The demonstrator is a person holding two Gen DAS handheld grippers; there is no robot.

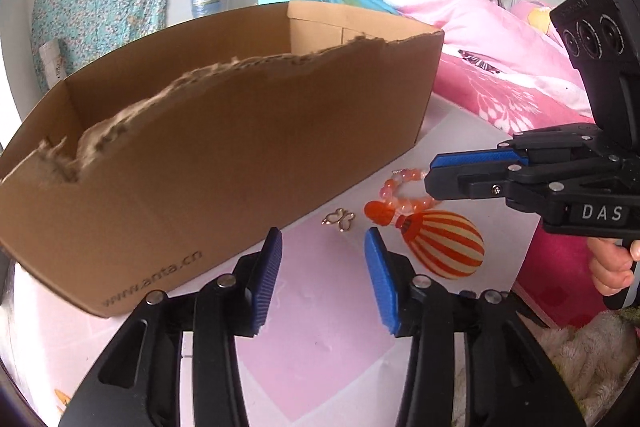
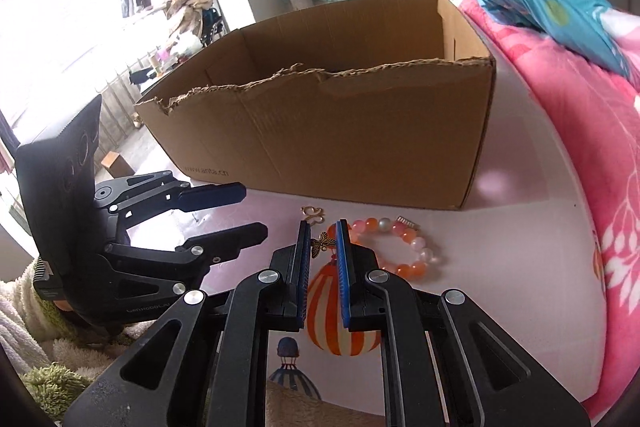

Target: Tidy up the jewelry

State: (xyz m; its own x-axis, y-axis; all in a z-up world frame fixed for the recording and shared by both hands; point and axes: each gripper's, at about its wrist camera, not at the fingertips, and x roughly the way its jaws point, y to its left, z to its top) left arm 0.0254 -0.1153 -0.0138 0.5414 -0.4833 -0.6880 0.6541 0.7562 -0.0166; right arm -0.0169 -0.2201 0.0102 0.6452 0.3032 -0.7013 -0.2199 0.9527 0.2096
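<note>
One pink tabletop (image 1: 312, 327) beside bedding (image 1: 500, 59)

"www.anta.cn" is being shown in dark print low on the front wall of the cardboard box (image 1: 168, 267), while "DAS" is being displayed in white letters on the body of the right claw (image 1: 430, 175).
</note>
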